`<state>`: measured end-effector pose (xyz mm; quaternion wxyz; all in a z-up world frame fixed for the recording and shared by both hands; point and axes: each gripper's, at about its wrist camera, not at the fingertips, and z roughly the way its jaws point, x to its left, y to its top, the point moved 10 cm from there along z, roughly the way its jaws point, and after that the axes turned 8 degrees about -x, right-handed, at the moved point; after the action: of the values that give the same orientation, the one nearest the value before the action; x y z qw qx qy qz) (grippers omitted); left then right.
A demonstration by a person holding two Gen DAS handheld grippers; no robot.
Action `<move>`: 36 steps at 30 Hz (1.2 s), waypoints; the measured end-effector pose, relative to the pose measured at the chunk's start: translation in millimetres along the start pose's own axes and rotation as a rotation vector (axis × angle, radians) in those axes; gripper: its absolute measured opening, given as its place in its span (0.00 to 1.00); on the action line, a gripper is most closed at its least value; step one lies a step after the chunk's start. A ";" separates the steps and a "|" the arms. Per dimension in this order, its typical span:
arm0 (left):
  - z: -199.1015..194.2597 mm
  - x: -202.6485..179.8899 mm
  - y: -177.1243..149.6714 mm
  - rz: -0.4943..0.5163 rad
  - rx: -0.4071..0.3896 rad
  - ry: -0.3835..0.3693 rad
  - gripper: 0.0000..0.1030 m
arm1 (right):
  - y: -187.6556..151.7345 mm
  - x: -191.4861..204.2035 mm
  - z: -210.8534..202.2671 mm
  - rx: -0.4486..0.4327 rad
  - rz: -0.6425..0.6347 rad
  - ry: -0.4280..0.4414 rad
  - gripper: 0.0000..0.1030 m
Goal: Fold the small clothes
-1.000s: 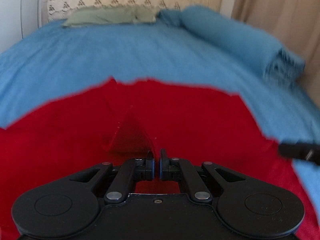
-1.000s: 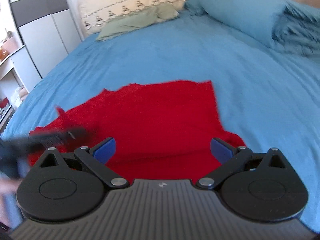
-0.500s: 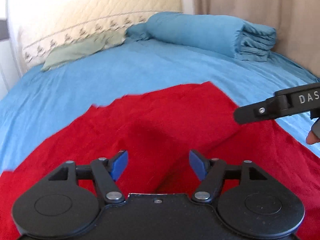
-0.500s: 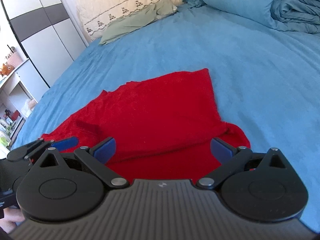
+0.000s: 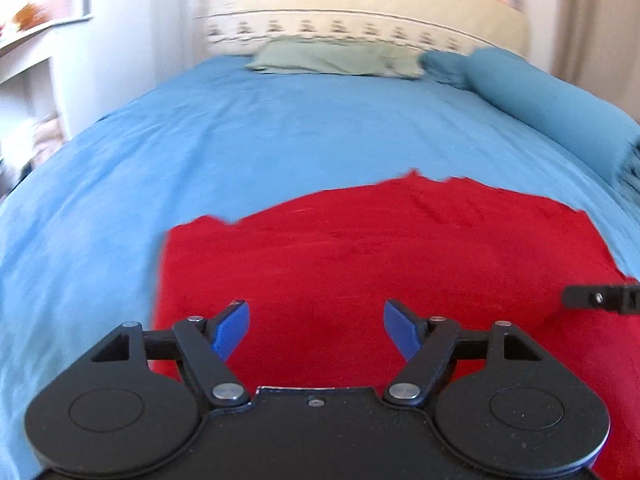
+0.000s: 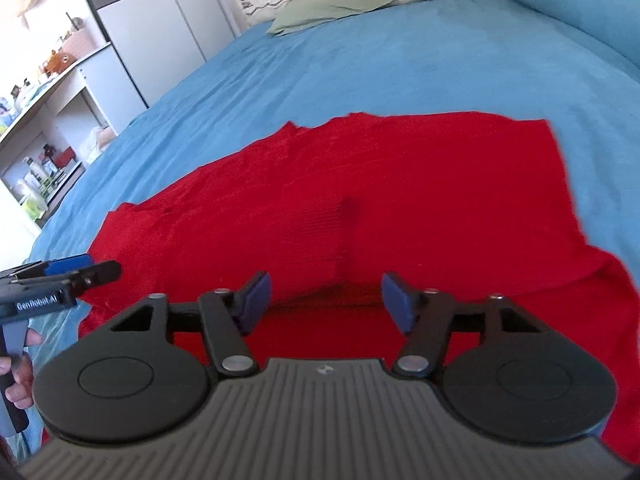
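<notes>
Red garment [image 6: 400, 184] on bed [image 5: 280, 140]: soft, limp, light; pinch at a corner or hem. Left gripper [image 5: 316, 330] released, jaws just widened; right gripper [image 6: 326, 298] released, empty, jaws just narrowing.

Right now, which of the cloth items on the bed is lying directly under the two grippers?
The red garment, spread flat on the blue sheet. The green cloth and the rolled blue blanket lie far off, near the headboard.
</notes>
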<state>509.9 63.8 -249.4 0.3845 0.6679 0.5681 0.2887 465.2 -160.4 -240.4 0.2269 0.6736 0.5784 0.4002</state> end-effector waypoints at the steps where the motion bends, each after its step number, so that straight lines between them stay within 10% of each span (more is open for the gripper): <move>1: -0.7 8.0 -1.5 -0.018 0.002 0.011 0.80 | -1.3 5.4 3.9 0.002 -0.009 -0.001 0.69; 12: -2.0 28.7 -12.2 -0.057 0.021 0.037 0.84 | -7.5 19.9 19.9 0.021 -0.026 -0.082 0.21; 26: -15.1 39.7 -11.2 -0.083 0.020 0.015 0.84 | 104.1 -6.8 -33.7 -0.224 -0.056 -0.159 0.20; 36: -7.2 25.8 -12.3 -0.068 0.038 0.005 0.84 | 61.5 -100.1 -29.2 -0.111 -0.030 -0.344 0.20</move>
<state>502.2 91.2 -257.2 0.3801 0.6546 0.5967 0.2662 477.5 -275.2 -204.0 0.3652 0.7100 0.5180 0.3068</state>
